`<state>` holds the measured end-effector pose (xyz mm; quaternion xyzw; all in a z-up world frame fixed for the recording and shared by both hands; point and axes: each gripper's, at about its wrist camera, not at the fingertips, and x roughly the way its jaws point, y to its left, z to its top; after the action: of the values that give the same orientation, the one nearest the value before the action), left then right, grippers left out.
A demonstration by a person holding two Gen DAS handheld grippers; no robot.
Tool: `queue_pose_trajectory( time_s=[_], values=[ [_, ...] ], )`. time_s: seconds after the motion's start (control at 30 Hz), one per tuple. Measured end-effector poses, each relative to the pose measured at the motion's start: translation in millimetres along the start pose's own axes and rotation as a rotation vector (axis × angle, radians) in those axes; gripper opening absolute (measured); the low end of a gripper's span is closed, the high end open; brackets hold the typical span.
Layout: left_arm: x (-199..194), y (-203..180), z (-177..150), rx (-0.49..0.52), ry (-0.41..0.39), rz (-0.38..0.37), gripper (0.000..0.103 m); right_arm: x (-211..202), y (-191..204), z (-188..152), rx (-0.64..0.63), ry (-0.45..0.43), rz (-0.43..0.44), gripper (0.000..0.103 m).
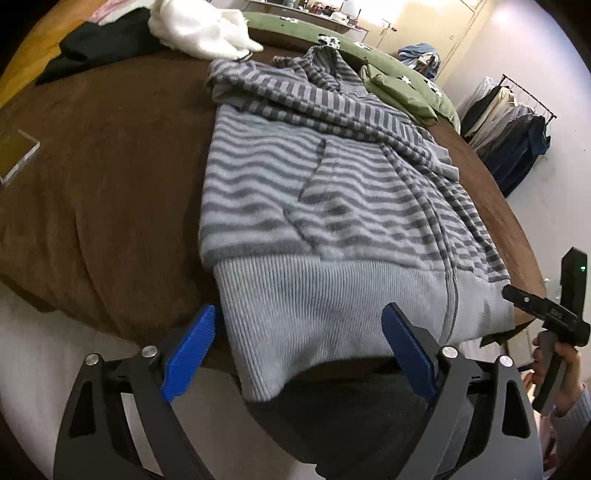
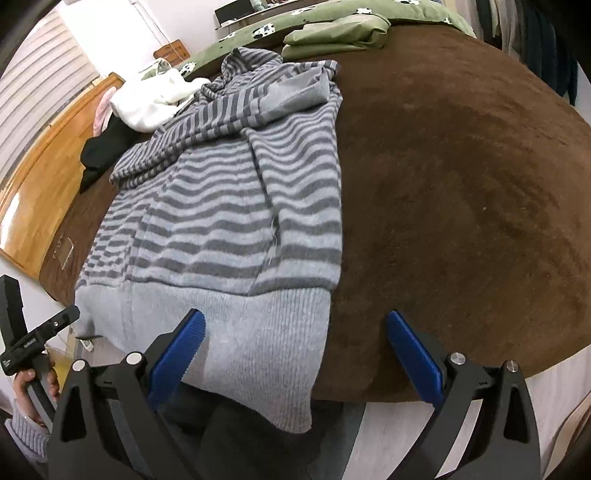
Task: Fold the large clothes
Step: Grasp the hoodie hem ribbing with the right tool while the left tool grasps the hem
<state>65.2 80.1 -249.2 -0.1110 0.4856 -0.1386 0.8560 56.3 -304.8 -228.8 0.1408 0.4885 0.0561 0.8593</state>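
Note:
A grey striped zip hoodie [image 1: 332, 177] lies flat on the brown bed cover [image 1: 92, 166], its hood at the far end and a sleeve folded across the chest. Its ribbed hem [image 1: 314, 306] hangs slightly over the near edge. My left gripper [image 1: 298, 308] stands open at the hem's left corner, with the hem between its blue pads [image 1: 192, 350] and neither pad pressing it. In the right wrist view the hoodie [image 2: 229, 206] fills the left half. My right gripper [image 2: 295, 313] is open around the hem's right corner [image 2: 280, 332], one pad over the hem and one over the cover.
A white garment [image 1: 207, 29] and a black one [image 1: 99, 44] lie at the far left of the bed. Folded green cloth [image 1: 402, 92] sits beyond the hoodie. A clothes rack [image 1: 509, 129] stands at the right wall. A person's hand [image 1: 565, 373] holds the other tool.

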Motion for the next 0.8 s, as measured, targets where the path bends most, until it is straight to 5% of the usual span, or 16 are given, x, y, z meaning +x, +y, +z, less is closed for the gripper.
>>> queue_pose_trajectory(
  time_s=[0.13, 0.33, 0.4, 0.47, 0.57, 0.8],
  values=[
    [9.0, 3.9, -9.5, -0.01, 0.034, 0.001, 0.088, 0.1, 2.1, -1.3, 0.02, -0.002, 0.036, 0.092],
    [23.5, -11.0, -13.5, 0.003, 0.051, -0.03, 0.087, 4.0, 13.3, -0.2, -0.011, 0.025, 0.064, 0.063],
    [23.2, -14.4, -12.2, -0.001, 0.037, -0.012, 0.082, 1.0, 14.5, 0.4, -0.017, 0.007, 0.058, 0.037],
    [20.5, -11.7, -10.9, -0.034, 0.024, 0.027, 0.062, -2.7, 12.1, 0.5, -0.007, -0.014, 0.066, 0.02],
    [14.6, 1.8, -10.8, -0.1, 0.02, 0.025, 0.037, -6.8, 11.4, 0.2, -0.008, -0.034, 0.085, 0.011],
    [-0.6, -0.2, -6.6, -0.083, -0.021, 0.014, 0.011, -18.2, 24.4, 3.6, -0.059, -0.07, 0.088, 0.007]
  ],
)
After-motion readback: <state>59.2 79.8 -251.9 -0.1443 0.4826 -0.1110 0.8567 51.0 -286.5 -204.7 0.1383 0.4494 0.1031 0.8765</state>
